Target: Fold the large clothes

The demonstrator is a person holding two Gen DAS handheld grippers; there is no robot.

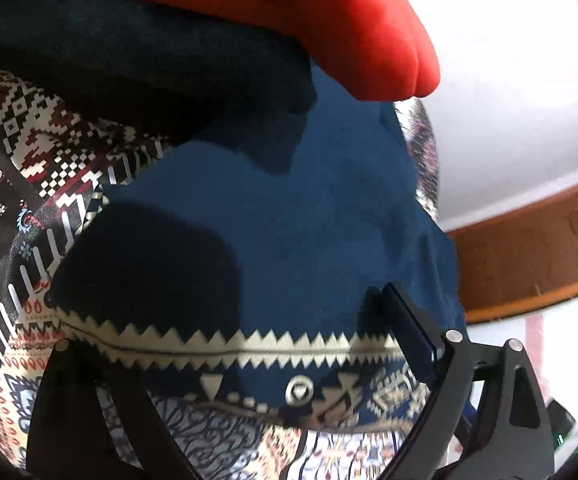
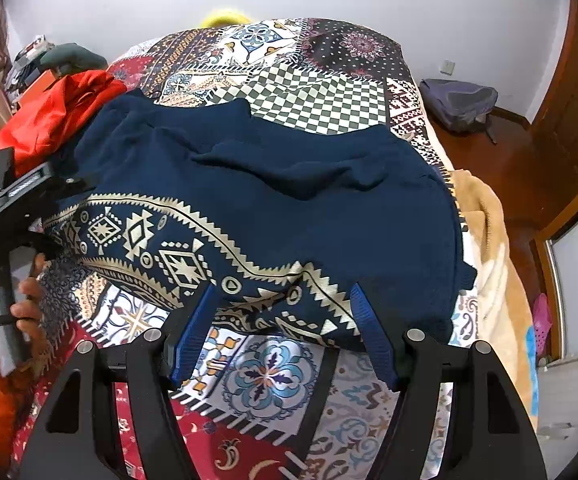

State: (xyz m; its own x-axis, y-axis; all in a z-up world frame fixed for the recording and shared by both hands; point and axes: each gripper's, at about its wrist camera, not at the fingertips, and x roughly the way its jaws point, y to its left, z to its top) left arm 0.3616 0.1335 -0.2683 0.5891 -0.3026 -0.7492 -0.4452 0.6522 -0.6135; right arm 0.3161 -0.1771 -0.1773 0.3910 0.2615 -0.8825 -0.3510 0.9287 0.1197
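A navy blue garment (image 2: 289, 184) with a cream zigzag and diamond border lies spread and rumpled on a patchwork bedspread (image 2: 313, 92). My right gripper (image 2: 285, 320) is open, its blue-padded fingers (image 2: 197, 328) straddling the garment's near patterned hem. My left gripper (image 2: 49, 184) is at the garment's left edge, held in a hand. In the left wrist view the garment (image 1: 273, 216) fills the middle and my left gripper (image 1: 225, 320) is open wide around it; only the right finger (image 1: 405, 328) shows clearly.
A red garment (image 2: 57, 116) lies at the bed's left side, also in the left wrist view (image 1: 289, 4). A tan blanket (image 2: 489, 248) hangs off the right edge. A grey bag (image 2: 461, 100) sits on the wooden floor by the wall.
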